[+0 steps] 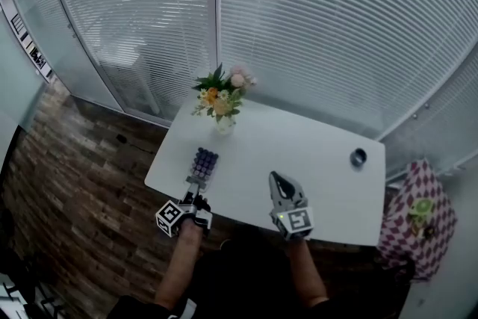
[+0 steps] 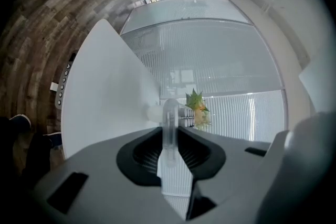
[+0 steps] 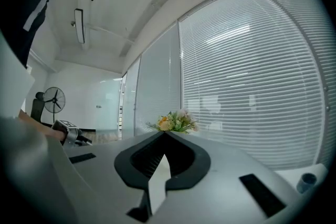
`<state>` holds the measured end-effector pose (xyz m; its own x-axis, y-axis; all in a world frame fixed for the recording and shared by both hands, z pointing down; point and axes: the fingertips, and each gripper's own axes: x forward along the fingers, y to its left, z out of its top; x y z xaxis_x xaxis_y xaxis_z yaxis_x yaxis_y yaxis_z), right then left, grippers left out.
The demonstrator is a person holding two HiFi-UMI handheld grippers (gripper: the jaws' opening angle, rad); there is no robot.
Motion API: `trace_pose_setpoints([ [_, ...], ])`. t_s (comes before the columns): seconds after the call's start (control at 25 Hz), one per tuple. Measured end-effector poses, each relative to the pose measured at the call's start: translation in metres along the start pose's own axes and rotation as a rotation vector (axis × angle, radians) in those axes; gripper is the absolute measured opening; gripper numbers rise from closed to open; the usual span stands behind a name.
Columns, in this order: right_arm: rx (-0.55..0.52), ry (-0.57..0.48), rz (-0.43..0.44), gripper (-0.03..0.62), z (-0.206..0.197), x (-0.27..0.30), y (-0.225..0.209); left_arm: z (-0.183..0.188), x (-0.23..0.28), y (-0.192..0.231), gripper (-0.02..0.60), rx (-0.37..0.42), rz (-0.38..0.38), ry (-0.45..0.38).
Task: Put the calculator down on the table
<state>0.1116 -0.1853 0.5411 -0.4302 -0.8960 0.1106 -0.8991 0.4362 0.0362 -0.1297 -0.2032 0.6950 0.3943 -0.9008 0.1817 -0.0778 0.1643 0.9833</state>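
Note:
The calculator (image 1: 204, 165), a flat slab with rows of purple-blue keys, hangs over the left part of the white table (image 1: 321, 183). My left gripper (image 1: 196, 189) is shut on its near edge. In the left gripper view the calculator (image 2: 169, 112) shows edge-on as a pale, thin strip pinched between the dark jaws of the left gripper (image 2: 169, 136). Whether it touches the tabletop I cannot tell. My right gripper (image 1: 279, 183) hovers over the table's front middle, shut with nothing in it; in the right gripper view its jaws (image 3: 165, 136) meet at the tip.
A vase of flowers (image 1: 222, 102) stands at the table's far left edge. A small dark round object (image 1: 358, 157) lies near the right end. A checkered pink and white bag (image 1: 415, 211) sits right of the table. Wood-plank floor lies to the left, window blinds behind.

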Motion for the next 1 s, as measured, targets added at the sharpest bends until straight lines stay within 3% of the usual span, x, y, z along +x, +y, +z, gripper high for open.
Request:
trace_pose_setpoints([
  [0.72,-0.010,0.029,0.019,0.006,-0.009,0.014,-0.008,0.015,0.048,0.096,0.086,0.016,0.229,0.014],
  [1.0,-0.013,0.059,0.033,0.006,-0.015,0.020,-0.006,0.022,0.065,0.116,0.086,0.008,0.261,0.021],
])
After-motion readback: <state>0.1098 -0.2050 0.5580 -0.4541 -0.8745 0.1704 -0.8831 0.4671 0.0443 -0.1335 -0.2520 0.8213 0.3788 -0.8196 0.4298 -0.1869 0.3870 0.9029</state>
